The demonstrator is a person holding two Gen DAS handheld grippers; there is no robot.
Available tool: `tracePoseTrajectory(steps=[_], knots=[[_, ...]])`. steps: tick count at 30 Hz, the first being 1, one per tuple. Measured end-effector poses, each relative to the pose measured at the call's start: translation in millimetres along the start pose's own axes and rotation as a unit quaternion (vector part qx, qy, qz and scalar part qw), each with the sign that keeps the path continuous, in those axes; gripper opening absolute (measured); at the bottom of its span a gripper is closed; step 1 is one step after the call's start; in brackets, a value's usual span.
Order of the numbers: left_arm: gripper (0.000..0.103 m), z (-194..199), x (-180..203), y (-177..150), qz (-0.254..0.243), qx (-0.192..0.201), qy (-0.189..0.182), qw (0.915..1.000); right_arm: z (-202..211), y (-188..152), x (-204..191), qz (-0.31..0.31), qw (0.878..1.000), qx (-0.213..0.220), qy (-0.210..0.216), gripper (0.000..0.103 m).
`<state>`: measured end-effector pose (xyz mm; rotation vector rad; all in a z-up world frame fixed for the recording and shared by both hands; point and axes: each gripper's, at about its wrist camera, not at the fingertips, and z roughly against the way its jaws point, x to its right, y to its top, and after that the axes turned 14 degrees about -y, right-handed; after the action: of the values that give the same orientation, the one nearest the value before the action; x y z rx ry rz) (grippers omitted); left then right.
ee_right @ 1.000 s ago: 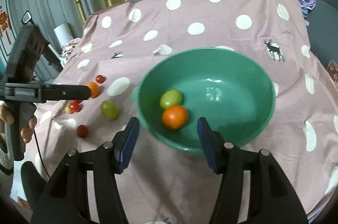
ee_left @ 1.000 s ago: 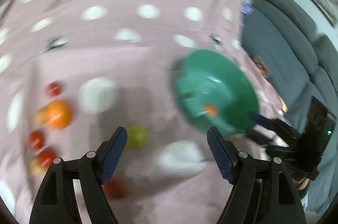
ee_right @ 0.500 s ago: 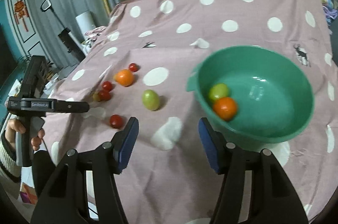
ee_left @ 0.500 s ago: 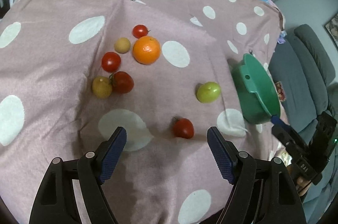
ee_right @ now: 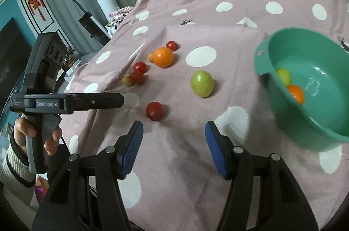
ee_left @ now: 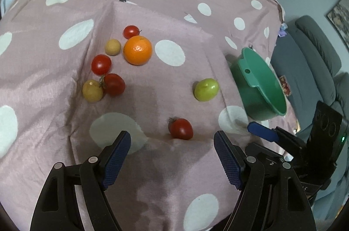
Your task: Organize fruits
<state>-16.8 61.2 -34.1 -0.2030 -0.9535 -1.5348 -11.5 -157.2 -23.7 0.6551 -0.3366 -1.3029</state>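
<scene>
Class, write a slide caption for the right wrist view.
Open right hand-held gripper nears a red tomato; green bowl holds two fruits.

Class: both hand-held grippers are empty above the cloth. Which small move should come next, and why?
Probably lower the left hand-held gripper onto the lone red tomato: it lies just ahead of the open jaws, apart from other fruit, near the green bowl already holding two fruits.

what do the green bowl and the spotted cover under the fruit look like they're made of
Green bowl: probably moulded plastic, smooth and semi-glossy. It has one even colour, soft highlights inside, and a moulded rim tab with a hole.

Spotted cover: woven fabric with a slight sheen. It creases and drapes over the edges, and the white dots look printed. The fibre cannot be told.
</scene>
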Motion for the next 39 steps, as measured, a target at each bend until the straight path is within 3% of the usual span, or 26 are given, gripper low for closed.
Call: tracePoseTrajectory(steps=[8, 15, 21, 30, 34, 39], knots=[[0.078, 6, -8, 10, -0.034, 0.015, 0.038, 0.9986, -22, 8, -10, 0.007, 1.000, -0.022, 0.012, 0.058], [0.077, -4, -16, 27, -0.062, 0.010, 0.070, 0.9956, -47, 16, -29, 0.024, 0.999, -0.044, 0.020, 0.045], [0.059, -17, -25, 47, -0.084, -0.012, 0.075, 0.9936, -64, 25, -35, 0.033, 0.997, -0.063, 0.020, 0.041], [0.056, -41, -38, 61, -0.118, -0.071, 0.128, 0.9822, -78, 32, -44, 0.066, 0.995, -0.079, 0.018, 0.038], [0.043, -51, -36, 60, -0.138, -0.098, 0.144, 0.9750, -83, 34, -45, 0.078, 0.993, -0.088, 0.014, 0.037], [0.037, -59, -38, 59, -0.152, -0.121, 0.153, 0.9689, -87, 33, -43, 0.092, 0.992, -0.089, 0.005, 0.029]])
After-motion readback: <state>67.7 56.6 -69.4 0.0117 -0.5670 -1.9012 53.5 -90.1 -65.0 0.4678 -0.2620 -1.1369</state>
